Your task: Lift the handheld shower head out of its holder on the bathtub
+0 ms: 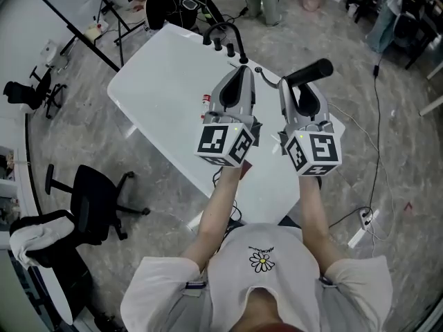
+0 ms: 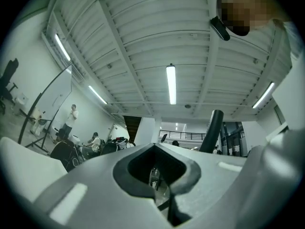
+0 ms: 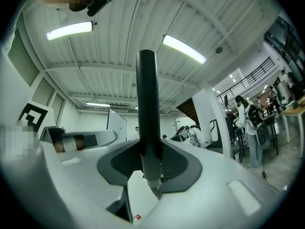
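The black handheld shower head (image 1: 309, 73) is up in the air, above the rim of the white bathtub (image 1: 159, 81). My right gripper (image 1: 291, 88) is shut on its handle. In the right gripper view the black handle (image 3: 147, 109) stands straight up between the pads of that gripper (image 3: 150, 168), with a bit of hose showing below. My left gripper (image 1: 242, 73) is beside it, tilted up at the ceiling, shut and empty (image 2: 162, 185). The handle (image 2: 212, 130) shows at the right of the left gripper view. The holder is hidden behind the grippers.
A black faucet (image 1: 225, 37) with knobs stands at the tub's far rim. A small red-capped bottle (image 1: 205, 101) lies on the tub. A black office chair (image 1: 90, 199) is at the left. A power strip (image 1: 363, 220) and cable lie on the floor at the right.
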A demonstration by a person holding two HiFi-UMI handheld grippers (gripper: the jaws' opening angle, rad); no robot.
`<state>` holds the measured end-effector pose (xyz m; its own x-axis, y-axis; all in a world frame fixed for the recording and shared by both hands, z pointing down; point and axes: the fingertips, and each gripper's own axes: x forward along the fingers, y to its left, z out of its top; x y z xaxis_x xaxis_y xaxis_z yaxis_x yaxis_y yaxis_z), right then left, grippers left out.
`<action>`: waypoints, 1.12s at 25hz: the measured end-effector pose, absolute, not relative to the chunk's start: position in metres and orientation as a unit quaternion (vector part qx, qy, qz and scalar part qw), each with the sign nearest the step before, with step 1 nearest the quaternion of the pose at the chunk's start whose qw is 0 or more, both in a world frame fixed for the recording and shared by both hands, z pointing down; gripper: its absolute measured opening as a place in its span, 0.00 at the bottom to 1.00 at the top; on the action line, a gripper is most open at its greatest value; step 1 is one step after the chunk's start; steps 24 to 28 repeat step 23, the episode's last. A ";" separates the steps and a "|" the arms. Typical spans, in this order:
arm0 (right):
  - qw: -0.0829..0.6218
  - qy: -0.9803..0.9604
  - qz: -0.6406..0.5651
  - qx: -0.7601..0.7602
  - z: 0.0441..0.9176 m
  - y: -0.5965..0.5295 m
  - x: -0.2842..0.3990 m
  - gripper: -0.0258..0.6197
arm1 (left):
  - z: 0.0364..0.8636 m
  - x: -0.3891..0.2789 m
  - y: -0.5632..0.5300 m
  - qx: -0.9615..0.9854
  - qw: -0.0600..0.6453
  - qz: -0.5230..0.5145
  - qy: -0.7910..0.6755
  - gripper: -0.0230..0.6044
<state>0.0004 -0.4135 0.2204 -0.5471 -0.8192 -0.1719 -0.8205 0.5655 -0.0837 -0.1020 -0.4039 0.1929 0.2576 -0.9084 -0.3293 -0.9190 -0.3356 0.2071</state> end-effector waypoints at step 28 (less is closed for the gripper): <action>0.099 0.875 0.015 -0.474 0.213 -0.407 0.001 0.27 | 0.199 -0.098 -0.401 -0.798 0.041 0.146 0.584 0.04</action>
